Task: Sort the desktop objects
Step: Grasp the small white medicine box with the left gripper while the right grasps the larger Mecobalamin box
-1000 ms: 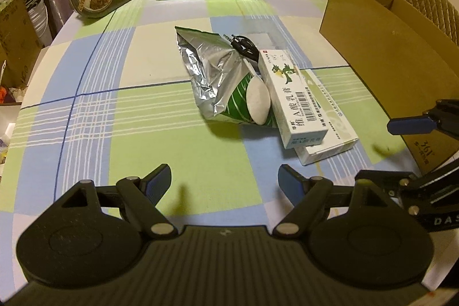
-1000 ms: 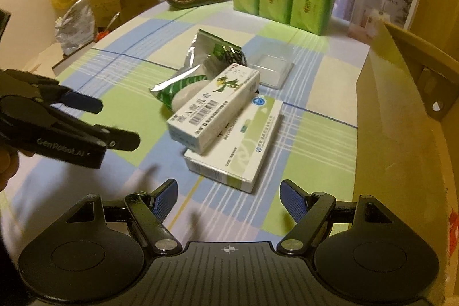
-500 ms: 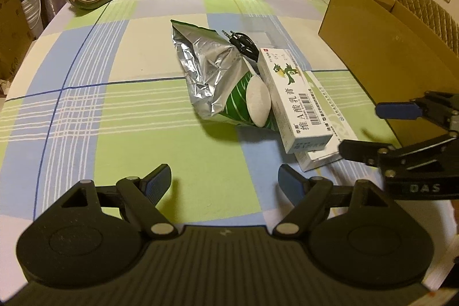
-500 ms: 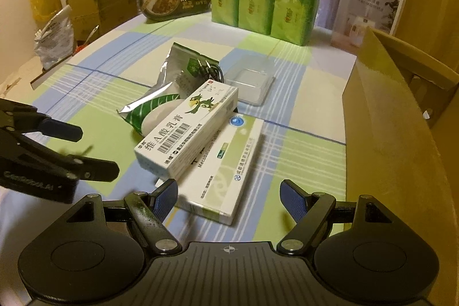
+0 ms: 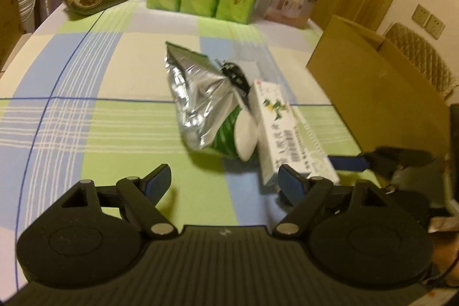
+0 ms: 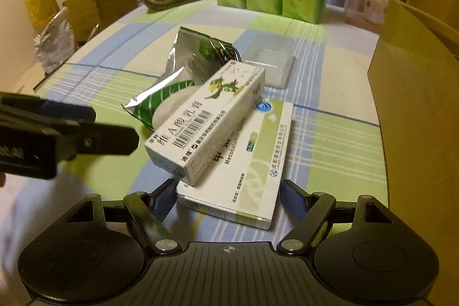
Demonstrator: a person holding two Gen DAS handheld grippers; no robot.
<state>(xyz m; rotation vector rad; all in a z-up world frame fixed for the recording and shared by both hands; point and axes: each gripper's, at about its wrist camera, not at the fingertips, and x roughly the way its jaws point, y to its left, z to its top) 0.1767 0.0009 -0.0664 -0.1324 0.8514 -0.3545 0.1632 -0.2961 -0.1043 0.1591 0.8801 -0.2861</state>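
Both grippers have closed in on the pile since a second ago, the right one furthest

Left wrist view: the left gripper (image 5: 223,181) hangs wide open and empty over bare checked tablecloth (image 5: 86,116), short of the foil pouch (image 5: 200,105). The ointment box (image 5: 284,131) leans on the pouch's right side, its near end just beside the right-hand finger. The right gripper's blue pad shows at the far right, in front of the cardboard box (image 5: 373,93)

Right wrist view: the right gripper (image 6: 228,204) is spread open, its fingers flanking the near end of the flat medicine box (image 6: 252,177), which lies under the ointment box (image 6: 206,122). I judge this the reach before a first pick; next it should advance and squeeze. Open cloth lies left; the cardboard wall crowds the right, and the left gripper (image 6: 86,131) hovers close
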